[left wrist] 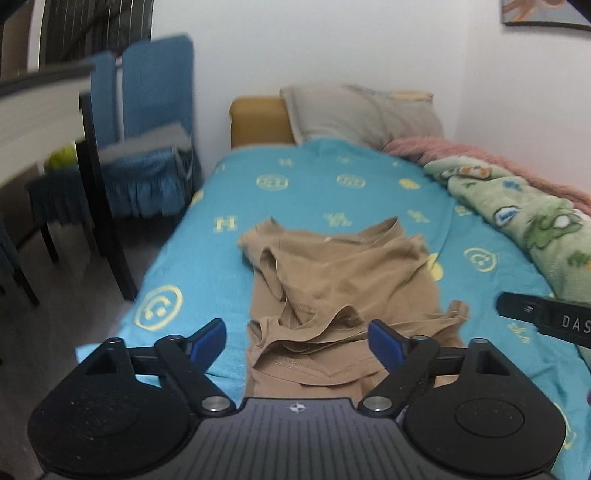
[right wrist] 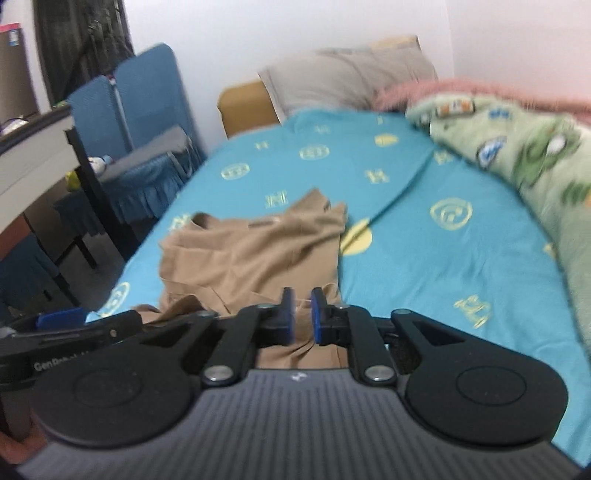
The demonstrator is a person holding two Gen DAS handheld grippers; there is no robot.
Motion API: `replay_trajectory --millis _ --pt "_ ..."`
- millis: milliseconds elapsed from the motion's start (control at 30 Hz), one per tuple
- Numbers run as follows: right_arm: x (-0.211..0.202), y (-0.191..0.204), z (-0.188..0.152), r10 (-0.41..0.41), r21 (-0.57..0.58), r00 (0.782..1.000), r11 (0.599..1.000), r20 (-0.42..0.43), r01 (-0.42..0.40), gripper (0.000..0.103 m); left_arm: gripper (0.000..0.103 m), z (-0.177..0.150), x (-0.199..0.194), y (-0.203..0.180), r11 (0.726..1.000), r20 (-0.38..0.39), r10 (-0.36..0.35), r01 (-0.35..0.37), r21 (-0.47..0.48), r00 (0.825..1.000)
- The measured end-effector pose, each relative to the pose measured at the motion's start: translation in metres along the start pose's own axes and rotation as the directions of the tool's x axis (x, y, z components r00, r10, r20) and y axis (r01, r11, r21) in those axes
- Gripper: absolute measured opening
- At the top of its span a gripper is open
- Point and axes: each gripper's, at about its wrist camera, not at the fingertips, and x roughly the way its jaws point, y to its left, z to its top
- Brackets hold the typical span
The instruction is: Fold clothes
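Left wrist: wall picture [left wrist: 546, 13] (corner only), tan garment [left wrist: 343, 273]

Soft, even indoor light, no harsh shadows or glare; fisheye bending curves the edges, and motion blur smears the right wrist view most.

Bed [left wrist: 229, 258] (teal sheet): tan garment [left wrist: 332, 280], pillow [left wrist: 354, 110], green blanket [left wrist: 517, 206].

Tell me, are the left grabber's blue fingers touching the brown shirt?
Apart. The left wrist view shows the left gripper wide open, blue pads clear of the tan shirt.
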Motion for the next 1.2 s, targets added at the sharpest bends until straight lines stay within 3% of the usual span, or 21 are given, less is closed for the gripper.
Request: replay_trajectory --millis 67,200,300,367,467,533,567,667,733,767,833,933,1033,1067,1100,1200 --pt "-0.020 0.001 -0.001 0.008 -0.001 0.999 1.000 0.047 -0.008 0.094 0.099 -0.001 -0.022 -0.001 1.000 0.037 0.000 -0.001 0.008 0.999" --pt "-0.051 0.000 -0.007 0.035 0.027 0.996 0.999 0.077 -0.037 0.094 0.100 -0.010 -0.060 0.005 0.997 0.041 -0.040 0.042 -0.057 0.998" --pt "-0.067 -0.005 -0.012 0.070 0.090 0.995 0.993 0.072 -0.076 0.094 0.101 -0.022 -0.076 0.020 0.968 -0.024 -0.146 0.138 -0.208 0.989" --pt "-0.072 -0.012 -0.017 0.095 0.156 0.994 0.983 0.046 -0.101 0.094 0.101 -0.034 -0.075 0.035 0.914 -0.085 -0.237 0.193 -0.356 0.968" --pt "-0.064 -0.030 -0.029 0.167 0.353 0.985 0.925 -0.045 -0.140 0.094 0.101 -0.056 -0.051 0.058 0.777 -0.186 -0.399 0.223 -0.589 0.898" --pt "-0.052 -0.045 -0.044 0.244 0.524 0.963 0.838 -0.110 -0.153 0.094 0.100 -0.073 -0.032 0.068 0.676 -0.220 -0.484 0.202 -0.709 0.847" --pt "-0.046 -0.052 -0.053 0.281 0.601 0.950 0.785 -0.134 -0.147 0.094 0.098 -0.081 -0.024 0.071 0.639 -0.232 -0.506 0.180 -0.748 0.831" --pt "-0.032 -0.066 -0.081 0.358 0.785 0.923 0.609 -0.142 -0.116 0.094 0.096 -0.101 -0.009 0.071 0.583 -0.243 -0.533 0.144 -0.799 0.810" --pt "-0.024 -0.071 -0.096 0.381 0.857 0.914 0.509 -0.137 -0.083 0.094 0.092 -0.110 0.002 0.072 0.555 -0.248 -0.534 0.114 -0.824 0.808" --pt "-0.021 -0.072 -0.101 0.377 0.875 0.916 0.480 -0.139 -0.065 0.095 0.089 -0.113 0.008 0.073 0.546 -0.249 -0.525 0.097 -0.832 0.814" --pt "-0.014 -0.074 -0.107 0.362 0.893 0.920 0.449 -0.148 -0.033 0.077 0.084 -0.115 0.016 0.077 0.515 -0.220 -0.507 0.089 -0.853 0.833" --pt "-0.007 -0.075 -0.110 0.290 0.896 0.943 0.444 -0.164 0.020 0.072 0.066 -0.114 0.022 0.088 0.482 -0.183 -0.464 0.074 -0.873 0.866" --pt "-0.005 -0.078 -0.110 0.190 0.890 0.967 0.451 -0.168 0.066 0.044 0.047 -0.122 0.025 0.096 0.430 -0.165 -0.460 0.056 -0.901 0.872" --pt "-0.005 -0.078 -0.109 0.164 0.886 0.972 0.457 -0.168 0.076 0.030 0.045 -0.124 0.025 0.099 0.419 -0.161 -0.459 0.053 -0.907 0.874" --pt "-0.005 -0.079 -0.108 0.140 0.877 0.975 0.472 -0.173 0.088 0.017 0.045 -0.125 0.024 0.099 0.424 -0.159 -0.459 0.058 -0.904 0.874" --pt "-0.009 -0.078 -0.104 0.123 0.864 0.983 0.501 -0.136 0.057 0.009 0.035 -0.122 0.024 0.098 0.439 -0.159 -0.454 0.064 -0.896 0.877"
